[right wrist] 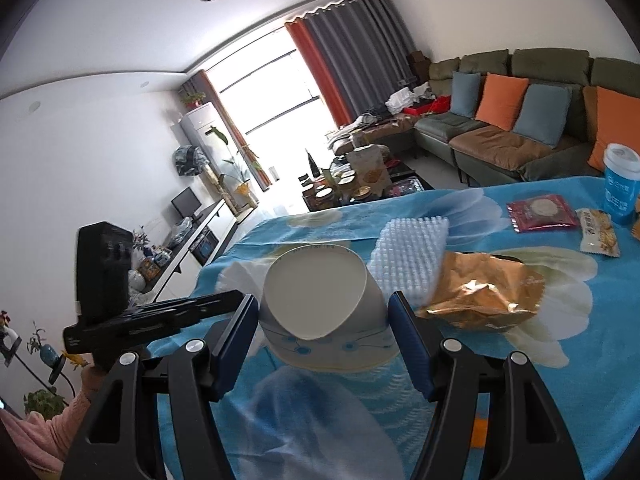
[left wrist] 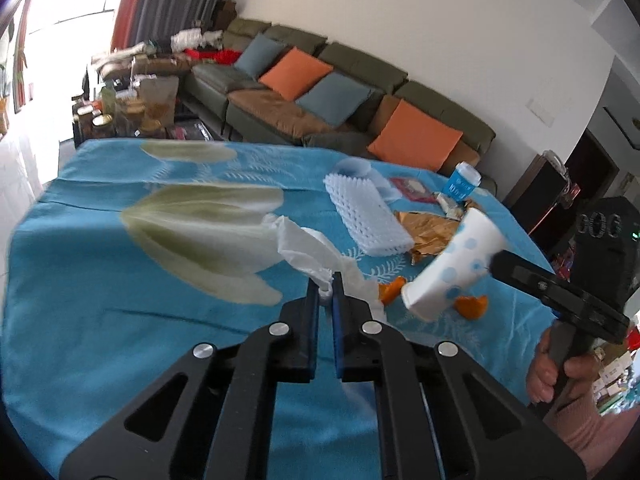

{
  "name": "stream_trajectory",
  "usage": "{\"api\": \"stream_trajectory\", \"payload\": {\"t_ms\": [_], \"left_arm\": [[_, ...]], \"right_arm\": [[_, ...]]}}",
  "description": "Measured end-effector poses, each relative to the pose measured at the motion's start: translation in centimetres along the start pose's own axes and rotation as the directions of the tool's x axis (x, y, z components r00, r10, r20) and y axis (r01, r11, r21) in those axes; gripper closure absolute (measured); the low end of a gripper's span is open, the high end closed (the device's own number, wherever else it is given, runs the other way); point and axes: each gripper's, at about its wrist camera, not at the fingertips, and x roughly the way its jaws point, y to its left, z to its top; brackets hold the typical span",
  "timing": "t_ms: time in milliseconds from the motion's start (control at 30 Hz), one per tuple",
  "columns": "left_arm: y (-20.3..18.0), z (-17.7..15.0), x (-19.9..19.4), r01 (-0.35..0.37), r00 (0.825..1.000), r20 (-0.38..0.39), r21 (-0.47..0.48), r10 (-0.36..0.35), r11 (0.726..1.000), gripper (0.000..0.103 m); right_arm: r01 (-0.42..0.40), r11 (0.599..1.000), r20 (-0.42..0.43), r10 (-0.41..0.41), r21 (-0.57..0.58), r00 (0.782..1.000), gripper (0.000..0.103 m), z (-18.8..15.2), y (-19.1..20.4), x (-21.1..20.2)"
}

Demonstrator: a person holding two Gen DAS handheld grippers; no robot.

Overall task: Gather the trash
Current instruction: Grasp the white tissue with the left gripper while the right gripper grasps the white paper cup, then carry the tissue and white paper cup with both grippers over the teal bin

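My left gripper (left wrist: 325, 285) is shut on a crumpled white tissue (left wrist: 308, 246), pinched at its near end and lifted slightly off the blue flowered tablecloth (left wrist: 120, 320). The rest of the tissue trails up and to the left. My right gripper (right wrist: 324, 312) is shut on a white paper cup with blue dots (right wrist: 316, 292). The cup lies on its side between the pads, held above the cloth. In the left wrist view this cup (left wrist: 452, 268) hangs at the right, in front of the right gripper's black finger (left wrist: 520, 276).
Spread over the cloth are a white foam net (left wrist: 368, 216), a gold wrapper (left wrist: 428, 232), orange peel pieces (left wrist: 472, 306), a red packet (right wrist: 540, 212), a snack wrapper (right wrist: 600, 236) and a blue lidded cup (right wrist: 620, 184). A sofa (left wrist: 320, 92) stands behind the table.
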Motion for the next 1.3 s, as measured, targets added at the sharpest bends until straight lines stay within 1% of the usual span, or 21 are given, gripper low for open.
{"api": "stream_trajectory", "payload": {"t_ms": [167,367,467,667,900,1067,1300], "left_arm": [[0.8,-1.4,-4.5,-0.028,0.998,0.053,0.002,0.027,1.0,0.097],[2.2,-3.4,-9.1,-0.073,0.993,0.095,-0.009,0.074,0.997,0.097],[2.9,-4.8,-11.2,-0.115,0.987,0.113,-0.025,0.117,0.993,0.097],[4.8,-6.7,-15.1,-0.162,0.973,0.153,-0.074,0.172,0.984,0.097],[7.2,-8.6,-20.2,-0.232,0.942,0.211,-0.151,0.261,0.961,0.097],[9.2,-9.8,-23.6,-0.291,0.916,0.227,-0.194,0.332,0.937,0.097],[11.3,-11.3,-27.1,-0.366,0.877,0.232,-0.246,0.421,0.897,0.097]], "right_arm": [[-0.036,0.999,-0.01,0.035,-0.023,0.999,0.038,0.0,1.9,0.6],[-0.084,0.995,-0.031,0.082,-0.061,0.996,0.038,-0.1,4.5,1.6],[-0.113,0.99,-0.048,0.11,-0.081,0.993,0.038,-0.2,6.0,2.3],[-0.173,0.978,-0.09,0.163,-0.118,0.983,0.038,-0.4,8.7,4.1],[-0.247,0.954,-0.143,0.224,-0.169,0.964,0.038,-0.6,12.6,6.5],[-0.303,0.932,-0.188,0.267,-0.198,0.945,0.038,-0.8,15.4,8.4],[-0.37,0.897,-0.242,0.313,-0.243,0.918,0.038,-1.0,19.6,11.0]]}}
